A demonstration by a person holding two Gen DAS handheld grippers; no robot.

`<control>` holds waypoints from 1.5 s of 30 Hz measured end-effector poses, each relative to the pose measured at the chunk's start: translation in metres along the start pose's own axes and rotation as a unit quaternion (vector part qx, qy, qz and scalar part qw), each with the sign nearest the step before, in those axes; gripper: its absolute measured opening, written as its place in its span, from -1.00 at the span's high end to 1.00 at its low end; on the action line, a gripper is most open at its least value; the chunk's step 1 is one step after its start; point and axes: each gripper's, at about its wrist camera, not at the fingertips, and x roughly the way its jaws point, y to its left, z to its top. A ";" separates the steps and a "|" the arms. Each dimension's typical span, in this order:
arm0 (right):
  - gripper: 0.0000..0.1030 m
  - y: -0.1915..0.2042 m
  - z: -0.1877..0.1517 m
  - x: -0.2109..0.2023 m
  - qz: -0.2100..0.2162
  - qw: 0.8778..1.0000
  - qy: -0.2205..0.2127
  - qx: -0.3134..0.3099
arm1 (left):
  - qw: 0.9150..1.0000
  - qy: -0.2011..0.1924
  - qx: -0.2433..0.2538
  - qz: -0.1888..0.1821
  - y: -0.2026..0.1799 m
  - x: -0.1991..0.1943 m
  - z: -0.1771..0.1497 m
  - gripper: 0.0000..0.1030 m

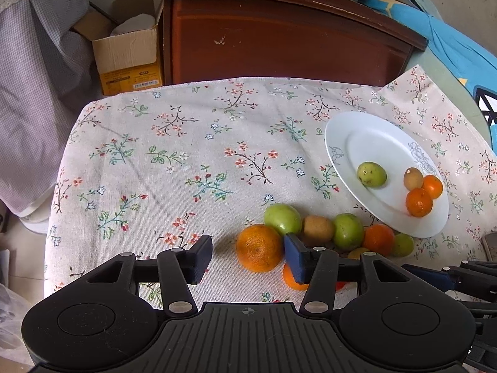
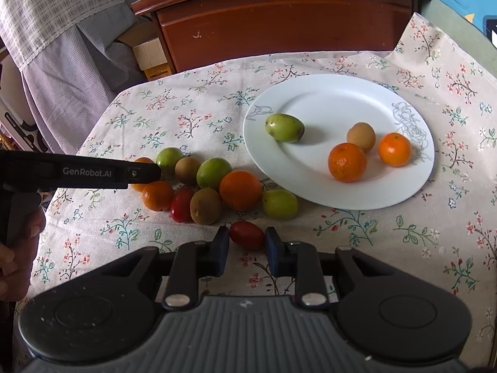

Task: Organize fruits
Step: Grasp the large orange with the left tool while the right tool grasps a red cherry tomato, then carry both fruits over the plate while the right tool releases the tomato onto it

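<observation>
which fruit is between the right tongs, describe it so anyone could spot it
Start at the white plate, then the heap of fruit left of it on the cloth. Nearer the camera, alone, lies a small red tomato between the right tongs: no fruit touches it.

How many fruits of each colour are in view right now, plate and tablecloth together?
Counted from the right wrist view; some may be hidden behind the left gripper.
Round orange citrus fruits: 5
Smooth green fruits: 4
Fuzzy brown kiwi-like fruits: 3
Small red oval tomatoes: 2
Total: 14
</observation>
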 end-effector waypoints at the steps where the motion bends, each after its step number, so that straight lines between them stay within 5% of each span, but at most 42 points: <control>1: 0.51 0.001 0.000 0.000 -0.001 1.000 0.000 -0.002 | 1.000 -0.001 0.003 0.001 -0.001 0.000 0.000 0.04; 25: 0.51 0.003 0.001 0.000 0.003 1.000 0.002 -0.003 | 1.000 -0.002 0.004 -0.004 0.000 0.000 -0.001 0.05; 29: 0.51 0.000 0.001 0.000 0.008 1.000 0.003 0.008 | 1.000 0.004 -0.007 -0.029 0.002 0.000 0.000 0.40; 45: 0.52 -0.001 0.007 -0.008 0.017 0.999 -0.004 0.027 | 1.000 -0.021 0.007 -0.003 -0.005 -0.024 0.003 0.41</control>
